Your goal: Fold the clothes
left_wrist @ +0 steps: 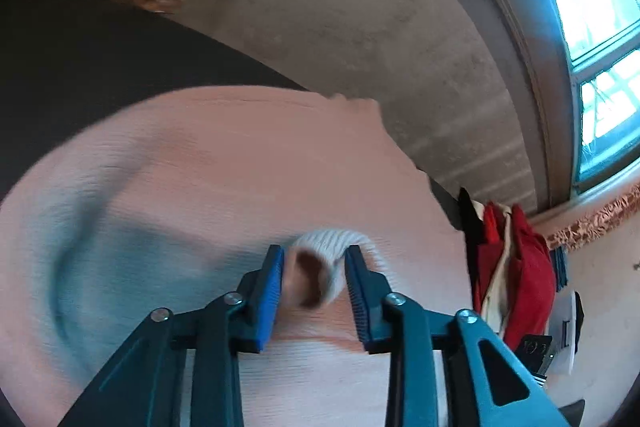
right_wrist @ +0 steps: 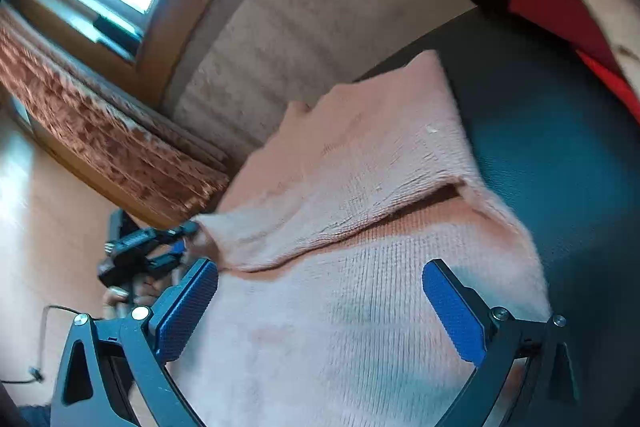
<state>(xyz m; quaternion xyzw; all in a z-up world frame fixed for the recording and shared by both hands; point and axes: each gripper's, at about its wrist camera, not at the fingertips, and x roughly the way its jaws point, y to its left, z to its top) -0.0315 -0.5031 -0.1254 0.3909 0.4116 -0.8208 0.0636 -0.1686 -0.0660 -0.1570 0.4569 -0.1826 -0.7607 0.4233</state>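
Nearest to me, the right gripper (right_wrist: 320, 311) hangs over the near part of the pink knitted sweater (right_wrist: 360, 307), pointing downward at a slant. Its blue pads (right_wrist: 452, 311) stand wide apart and nothing is between them; it holds nothing.

The sweater lies on a dark table (right_wrist: 560, 147), with one layer already laid over the body. A sleeve stretches out to the left, where the left gripper (left_wrist: 316, 279) is at its end. The ribbed cuff (left_wrist: 320, 267) sits between the half-open jaws; the pads seem to be beside it, not pressing, but blur makes the contact hard to judge. This gripper also tilts down toward the cloth.

I judge the step to be the folding-in of the sleeve. The next move calls for the cuff to rest flat and the right gripper to take a new edge.

Farther right, a pile of red and white clothes (left_wrist: 516, 267) waits by the wall under the window (left_wrist: 592, 27).
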